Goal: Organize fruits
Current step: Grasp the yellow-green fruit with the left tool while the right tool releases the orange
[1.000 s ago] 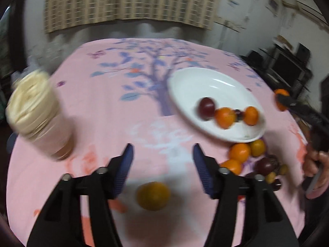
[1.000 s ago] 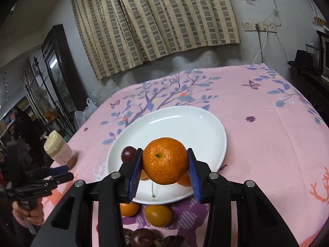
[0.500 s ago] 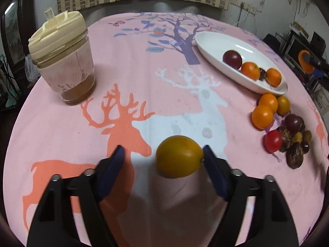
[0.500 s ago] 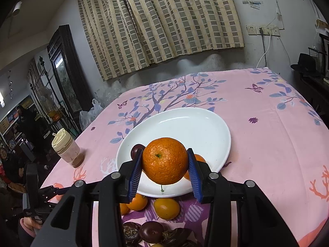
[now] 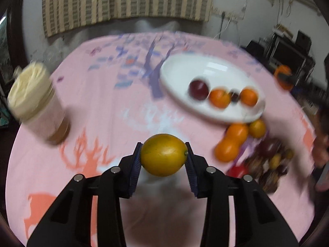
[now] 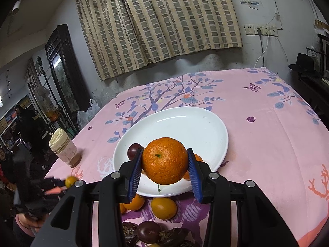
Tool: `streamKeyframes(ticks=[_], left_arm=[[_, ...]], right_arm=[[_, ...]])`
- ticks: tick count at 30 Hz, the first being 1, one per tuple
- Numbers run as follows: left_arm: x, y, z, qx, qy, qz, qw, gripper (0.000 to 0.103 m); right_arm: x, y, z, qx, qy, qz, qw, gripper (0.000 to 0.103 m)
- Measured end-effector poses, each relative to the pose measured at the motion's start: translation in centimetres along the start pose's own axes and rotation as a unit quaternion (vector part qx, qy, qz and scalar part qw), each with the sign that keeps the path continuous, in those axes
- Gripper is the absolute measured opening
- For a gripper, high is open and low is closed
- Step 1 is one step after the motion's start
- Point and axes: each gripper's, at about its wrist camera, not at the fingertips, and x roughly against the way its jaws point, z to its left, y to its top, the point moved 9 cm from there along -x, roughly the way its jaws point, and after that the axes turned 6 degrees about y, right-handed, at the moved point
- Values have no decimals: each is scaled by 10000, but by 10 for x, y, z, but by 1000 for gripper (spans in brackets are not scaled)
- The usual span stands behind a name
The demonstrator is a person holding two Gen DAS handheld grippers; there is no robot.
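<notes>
Left gripper (image 5: 163, 159): jaws have just been closing and now clamp a yellow-orange citrus fruit (image 5: 163, 154) end to end between the blue pads, held above the pink tablecloth (image 5: 98, 107). Left wrist view is motion-blurred, so fine detail beyond the fruit is uncertain. Right gripper (image 6: 165, 167): closed on a round orange (image 6: 165, 161), pads pressing on both sides, fruit suspended over the near rim of the white oval plate (image 6: 205, 127). In the plate, seen from the left wrist camera: a dark red fruit (image 5: 198, 89), two small oranges (image 5: 219, 98), and a small dark item between them, probably another fruit. On the cloth just beside the plate's near edge: two oranges (image 5: 232, 144) touching each other, a yellow-orange fruit (image 6: 163, 208), and near them a cluster of dark wrinkled fruits (image 6: 148, 229) with one red item (image 5: 236, 170) at its edge. A clear jar with a cream lid (image 6: 62, 147) stands upright on the cloth, well apart from the plate, toward the table's left side. A striped curtain (image 6: 156, 24) hangs on the wall behind the table.
</notes>
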Motion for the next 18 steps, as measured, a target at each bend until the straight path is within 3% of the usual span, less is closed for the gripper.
streamKeyframes(ticks=[5, 10, 11, 13, 16, 18], left_arm=[[-21, 65, -54, -47, -420, -307, 9986, 39], [-71, 92, -84, -19, -263, -218, 9994, 40], [-78, 93, -85, -13, -155, -146, 9998, 44], [-74, 93, -80, -35, 71, -174, 9998, 84], [-38, 95, -65, -131, 329, -818, 9960, 98], [-22, 89, -53, -196, 507, -956, 9939, 98]], right_arm=[[-26, -1, -13, 18, -177, 203, 9996, 43], [-52, -4, -17, 259, -282, 468, 9982, 44], [-54, -6, -19, 267, -329, 545, 9976, 44], [-50, -7, -18, 170, -234, 624, 9976, 49], [-30, -5, -6, 188, -11, 498, 9986, 60], [-23, -11, 4, 276, 56, 669, 9974, 61]])
